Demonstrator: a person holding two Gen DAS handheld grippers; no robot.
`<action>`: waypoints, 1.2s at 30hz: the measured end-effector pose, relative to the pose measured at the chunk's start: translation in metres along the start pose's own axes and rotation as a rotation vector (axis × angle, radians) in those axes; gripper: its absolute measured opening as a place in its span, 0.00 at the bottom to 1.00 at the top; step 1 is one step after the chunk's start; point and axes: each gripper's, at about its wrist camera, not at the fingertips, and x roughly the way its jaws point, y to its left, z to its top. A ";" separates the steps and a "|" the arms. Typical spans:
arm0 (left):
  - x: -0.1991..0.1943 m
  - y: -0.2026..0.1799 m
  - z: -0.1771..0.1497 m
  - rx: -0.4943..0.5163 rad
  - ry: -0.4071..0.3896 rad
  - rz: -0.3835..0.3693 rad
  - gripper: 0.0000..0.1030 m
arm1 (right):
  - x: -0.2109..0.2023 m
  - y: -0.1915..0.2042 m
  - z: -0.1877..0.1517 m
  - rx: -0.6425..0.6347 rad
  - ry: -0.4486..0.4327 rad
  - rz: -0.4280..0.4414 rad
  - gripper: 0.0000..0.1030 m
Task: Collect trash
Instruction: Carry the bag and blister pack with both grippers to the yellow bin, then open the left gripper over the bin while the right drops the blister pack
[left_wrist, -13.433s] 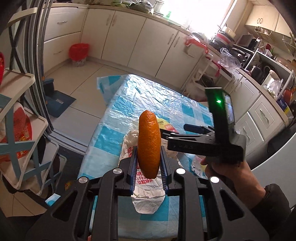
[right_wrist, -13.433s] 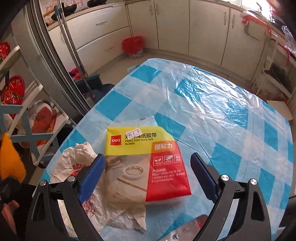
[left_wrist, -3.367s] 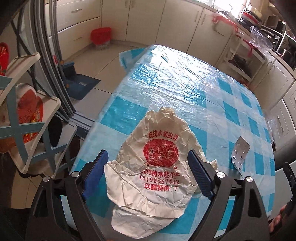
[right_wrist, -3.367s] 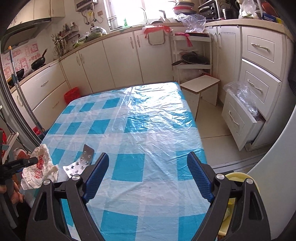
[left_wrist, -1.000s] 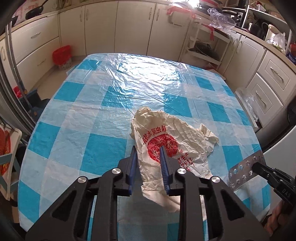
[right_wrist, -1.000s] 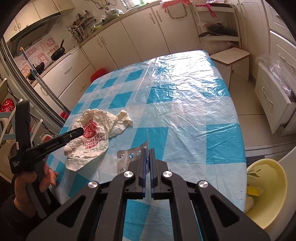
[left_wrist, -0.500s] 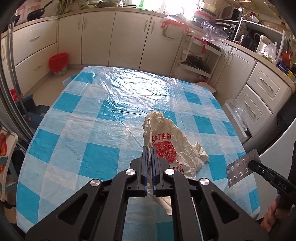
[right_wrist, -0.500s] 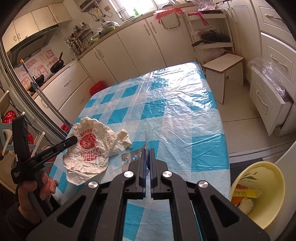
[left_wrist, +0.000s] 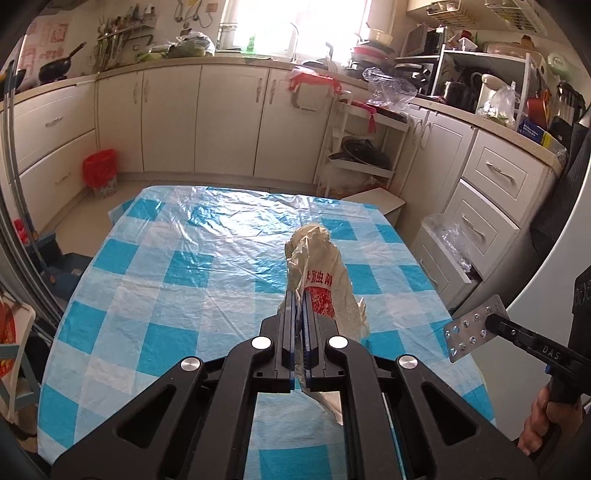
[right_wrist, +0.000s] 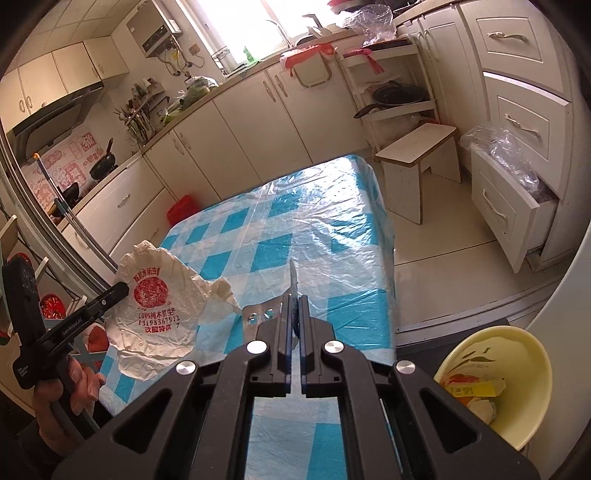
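Note:
My left gripper (left_wrist: 299, 295) is shut on a crumpled white paper wrapper with red print (left_wrist: 325, 280) and holds it lifted above the blue checked table (left_wrist: 177, 273). The wrapper also shows in the right wrist view (right_wrist: 159, 306), hanging from the left gripper (right_wrist: 123, 288). My right gripper (right_wrist: 294, 297) is shut on a silver pill blister pack (right_wrist: 260, 314), held above the table's right edge. The blister pack shows in the left wrist view (left_wrist: 471, 334) at the right gripper's tip (left_wrist: 493, 321). A yellow bin (right_wrist: 517, 380) with some trash inside stands on the floor at lower right.
A plastic-covered blue checked cloth covers the table (right_wrist: 314, 236). A small white stool (right_wrist: 417, 147) and an open drawer with a plastic bag (right_wrist: 509, 177) are right of the table. A red bin (left_wrist: 99, 171) stands by the far cabinets. A shelf rack (left_wrist: 11, 332) is left.
Both grippers have risen with their loads. The wrapper has come off the table and hangs from my left gripper. The right gripper has swung the blister pack toward the yellow bin.

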 end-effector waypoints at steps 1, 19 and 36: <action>-0.002 -0.008 0.002 0.010 -0.007 -0.010 0.03 | -0.004 -0.004 0.001 0.005 -0.010 -0.005 0.04; -0.009 -0.194 -0.003 0.193 -0.006 -0.275 0.03 | -0.110 -0.067 0.011 -0.080 -0.137 -0.393 0.04; 0.074 -0.301 -0.074 0.312 0.212 -0.303 0.03 | -0.087 -0.127 -0.013 -0.002 0.059 -0.548 0.04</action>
